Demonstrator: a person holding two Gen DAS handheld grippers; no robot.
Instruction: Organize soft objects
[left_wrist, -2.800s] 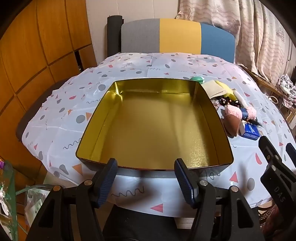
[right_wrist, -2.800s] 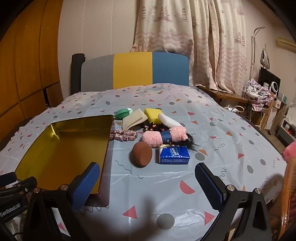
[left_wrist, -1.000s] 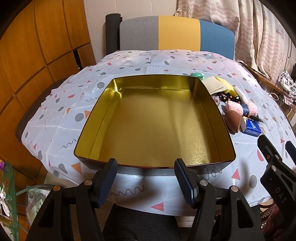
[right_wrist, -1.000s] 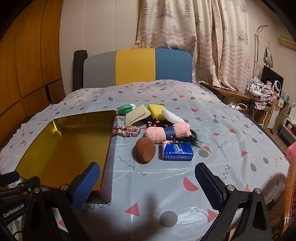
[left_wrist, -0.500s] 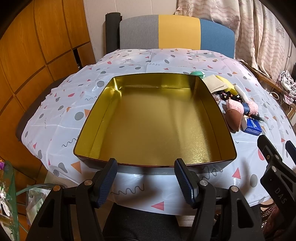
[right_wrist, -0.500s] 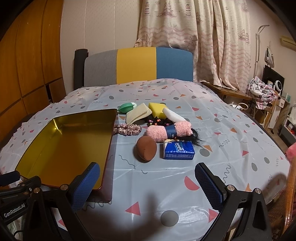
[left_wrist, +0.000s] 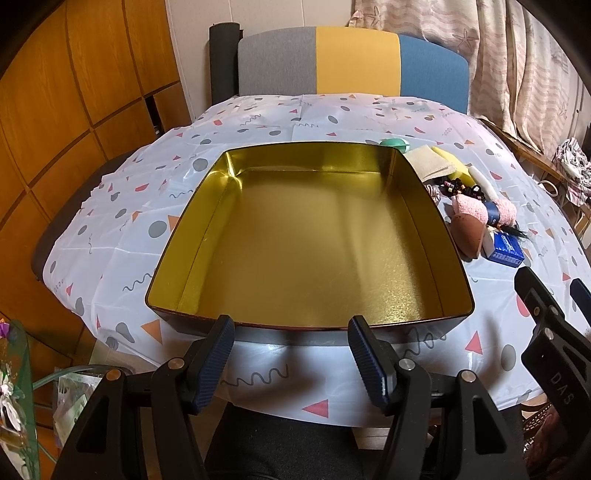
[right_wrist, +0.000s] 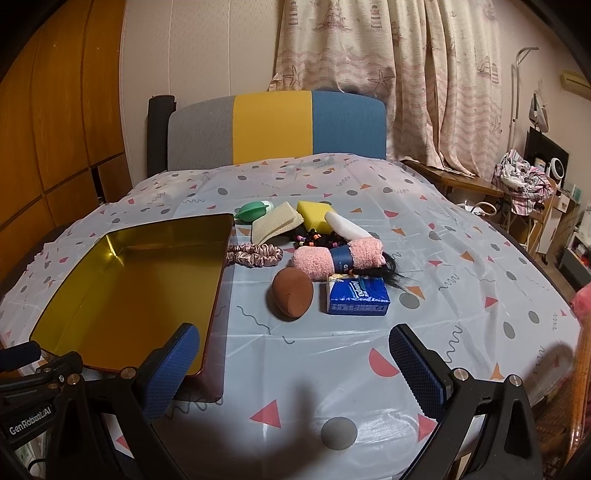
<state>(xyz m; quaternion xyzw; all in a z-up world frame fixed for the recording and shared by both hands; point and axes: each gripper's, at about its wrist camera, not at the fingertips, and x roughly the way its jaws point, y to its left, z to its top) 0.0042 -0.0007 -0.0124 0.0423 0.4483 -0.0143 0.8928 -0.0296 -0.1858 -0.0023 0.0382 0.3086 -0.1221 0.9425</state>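
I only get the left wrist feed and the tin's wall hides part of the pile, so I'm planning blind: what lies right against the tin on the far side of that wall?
Observer: A pink satin scrunchie lies on the cloth beside the gold tin, close to its long edge.
Operator: And the green thing peeking over the far corner?
Observer: It is a round green item with a white part behind it, beside a folded beige cloth.
Operator: Is the right gripper holding anything?
Observer: No. The right gripper is open and empty, short of the brown egg-shaped sponge and the blue tissue pack.
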